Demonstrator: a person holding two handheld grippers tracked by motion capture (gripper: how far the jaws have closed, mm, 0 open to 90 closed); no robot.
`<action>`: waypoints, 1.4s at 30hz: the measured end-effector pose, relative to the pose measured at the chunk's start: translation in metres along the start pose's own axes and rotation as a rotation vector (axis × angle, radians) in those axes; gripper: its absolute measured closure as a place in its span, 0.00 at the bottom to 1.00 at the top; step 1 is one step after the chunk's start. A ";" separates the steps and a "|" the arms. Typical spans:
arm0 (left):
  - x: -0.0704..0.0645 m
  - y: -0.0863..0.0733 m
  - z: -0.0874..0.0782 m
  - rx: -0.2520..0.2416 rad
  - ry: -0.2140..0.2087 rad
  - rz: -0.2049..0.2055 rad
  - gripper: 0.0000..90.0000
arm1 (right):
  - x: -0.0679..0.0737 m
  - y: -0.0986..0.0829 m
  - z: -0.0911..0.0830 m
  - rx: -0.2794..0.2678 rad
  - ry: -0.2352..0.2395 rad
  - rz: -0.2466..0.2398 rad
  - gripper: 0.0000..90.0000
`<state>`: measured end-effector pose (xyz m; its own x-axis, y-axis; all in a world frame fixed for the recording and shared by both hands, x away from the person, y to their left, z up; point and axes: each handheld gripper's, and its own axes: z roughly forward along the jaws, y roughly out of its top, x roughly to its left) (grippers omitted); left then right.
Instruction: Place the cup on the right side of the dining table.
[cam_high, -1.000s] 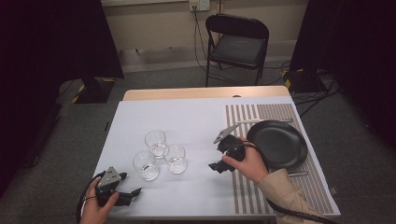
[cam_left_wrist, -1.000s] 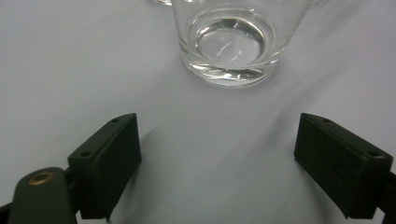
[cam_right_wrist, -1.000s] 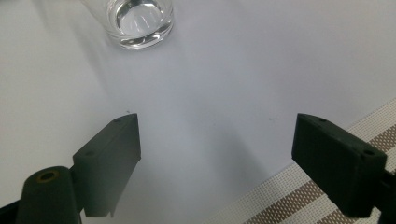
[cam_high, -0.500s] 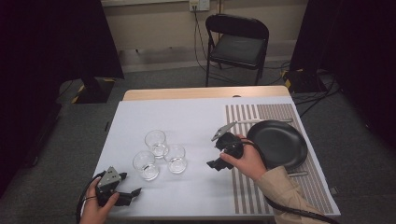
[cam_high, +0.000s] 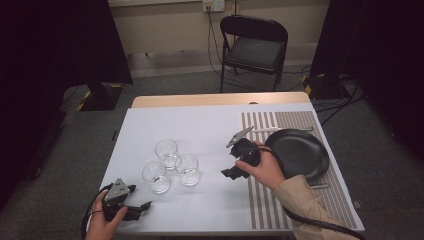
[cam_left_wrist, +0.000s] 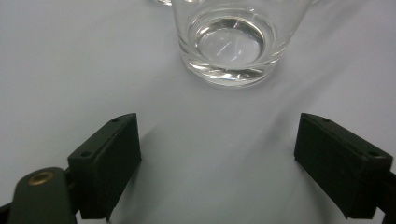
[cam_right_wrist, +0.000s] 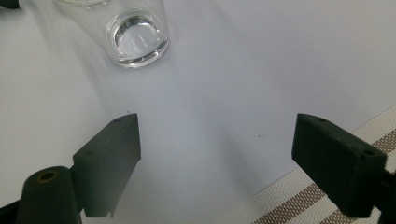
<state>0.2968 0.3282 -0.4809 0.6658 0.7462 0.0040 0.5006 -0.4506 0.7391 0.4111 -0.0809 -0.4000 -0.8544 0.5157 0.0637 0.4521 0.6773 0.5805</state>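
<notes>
Both tongs gape empty, left tongs (cam_high: 142, 207) by the counter (cam_high: 210, 125) edge, right tongs (cam_high: 229, 172) beside three glasses (cam_high: 170, 165)

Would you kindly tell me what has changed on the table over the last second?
Very little. The right gripper has shifted slightly, hovering open beside the black plate; nothing was grasped or released. The left gripper stays open at the near edge, and the three glasses have not moved.

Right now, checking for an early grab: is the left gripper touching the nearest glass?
Apart. The left gripper view shows bare table between the open left gripper and the glass.
</notes>
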 end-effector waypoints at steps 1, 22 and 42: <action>0.000 0.000 0.000 0.000 0.000 0.000 0.15 | 0.000 0.001 0.000 -0.005 0.001 -0.006 0.16; 0.000 0.000 0.000 0.000 0.000 0.000 0.15 | 0.002 0.012 0.005 0.008 0.007 -0.013 0.16; 0.000 0.000 0.000 -0.001 -0.001 0.001 0.15 | 0.003 0.025 0.006 0.005 0.012 -0.034 0.16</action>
<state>0.2968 0.3283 -0.4810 0.6665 0.7455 0.0038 0.4995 -0.4504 0.7400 0.4215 -0.0597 -0.3901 -0.8723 0.4860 0.0535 0.4239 0.6970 0.5783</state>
